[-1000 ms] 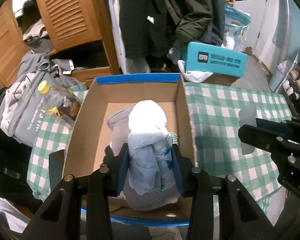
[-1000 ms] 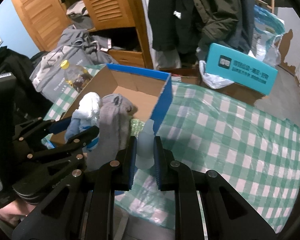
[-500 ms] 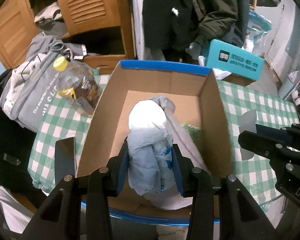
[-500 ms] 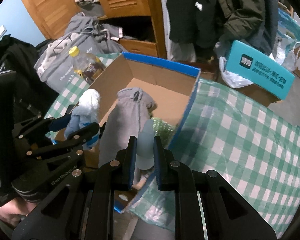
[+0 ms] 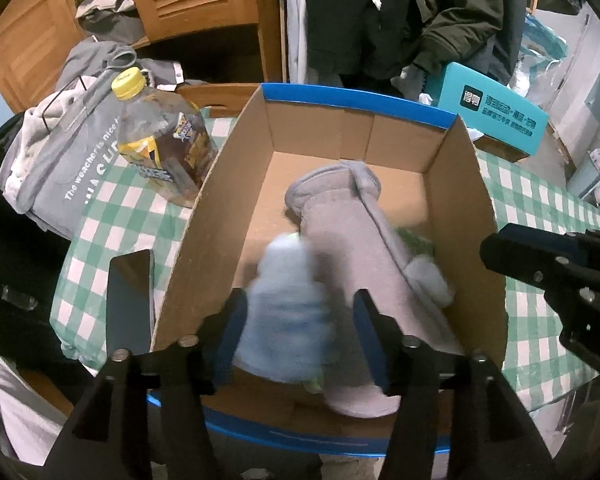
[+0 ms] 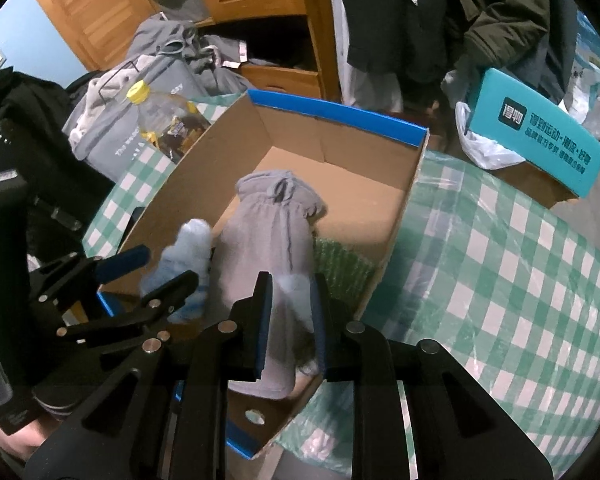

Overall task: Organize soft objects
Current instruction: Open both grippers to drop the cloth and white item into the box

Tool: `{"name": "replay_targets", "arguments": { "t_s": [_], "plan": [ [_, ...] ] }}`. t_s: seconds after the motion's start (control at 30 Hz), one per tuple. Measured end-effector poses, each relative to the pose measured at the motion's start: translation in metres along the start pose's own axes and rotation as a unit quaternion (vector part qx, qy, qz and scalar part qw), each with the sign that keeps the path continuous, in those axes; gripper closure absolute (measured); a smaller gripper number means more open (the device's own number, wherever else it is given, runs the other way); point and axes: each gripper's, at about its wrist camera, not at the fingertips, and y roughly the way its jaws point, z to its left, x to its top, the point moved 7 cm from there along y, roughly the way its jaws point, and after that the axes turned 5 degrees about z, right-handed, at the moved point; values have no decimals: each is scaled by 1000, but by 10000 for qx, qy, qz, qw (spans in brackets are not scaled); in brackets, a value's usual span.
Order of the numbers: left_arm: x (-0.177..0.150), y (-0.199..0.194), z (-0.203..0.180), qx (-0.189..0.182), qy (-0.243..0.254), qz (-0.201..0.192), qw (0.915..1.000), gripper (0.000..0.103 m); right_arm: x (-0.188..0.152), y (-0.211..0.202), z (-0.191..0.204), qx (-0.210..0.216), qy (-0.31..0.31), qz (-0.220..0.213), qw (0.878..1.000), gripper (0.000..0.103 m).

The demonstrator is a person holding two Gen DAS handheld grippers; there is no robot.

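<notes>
Now both jaws hang opening inside the cardboard box (image 5: 236,184) walls.

- Pale blue soft item (image 5: 286,320): motion-blurred betw. the left gripper (image 5: 300,336) fingers; shape & print unreadable.
- Grey fleece piece (image 5: 356,264): lower end hidden behind gripper fingers, both views.
- Green item (image 6: 340,268) in cardboard box (image 5: 220,216): mostly covered by fleece; type can't tell.
- Right gripper (image 6: 292,320): whitish thing betw. pads blurred, possibly fleece edge.
- Bottle (image 5: 160,148): base hidden by box wall; label too small to read.
- Teal box (image 6: 540,136): text too small.
- Person's hand (image 6: 12,436): cut off at frame edge.
</notes>
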Motion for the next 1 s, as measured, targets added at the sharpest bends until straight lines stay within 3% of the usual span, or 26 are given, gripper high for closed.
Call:
{"name": "replay_targets", "arguments": {
  "t_s": [0.03, 0.27, 0.33, 0.63, 0.7, 1.0],
  "plan": [
    [0, -1, 0, 6, -9, -16, 10000, 39, 1, -1, -1, -11, 26, -16, 10000, 74],
    [1, -13, -2, 5, 35, -127, 9999, 30, 2, -14, -9, -41, 147, -146, 9998, 67],
    [1, -18, -5, 19, 105, -185, 9998, 28, 2, -20, -11, -43, 188, -219, 9996, 54],
    [3, -49, -16, -73, 233, -449, 9987, 20, 2, -52, -18, -156, 314, -551, 9979, 34],
    [4, -56, -20, -79, 279, -526, 9982, 15, 1, -59, -21, -201, 334, -611, 9974, 34],
    [-1, -80, -40, -96, 561, -721, 9958, 13, -9, -86, -32, -452, 429, -777, 9950, 32]
  ]
}}
